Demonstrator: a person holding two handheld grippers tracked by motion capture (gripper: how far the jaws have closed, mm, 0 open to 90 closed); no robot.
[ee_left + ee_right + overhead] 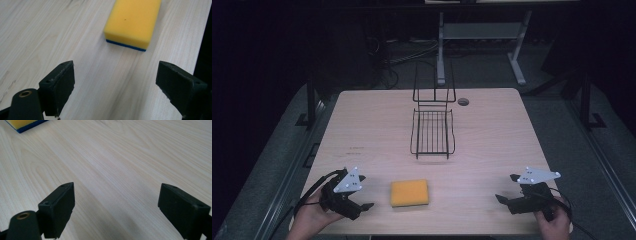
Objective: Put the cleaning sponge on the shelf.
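My left tool [116, 82] gapes empty just short of the sponge [132, 21]; right tool [116, 205] too. Closing early, I'd pinch air or nudge it along the tabletop [50, 37].

Two hands each hold a gripper low over the near table edge: left gripper [362, 192] at seven o'clock, right gripper [507, 187] at five o'clock (both jaws spread wide, empty).
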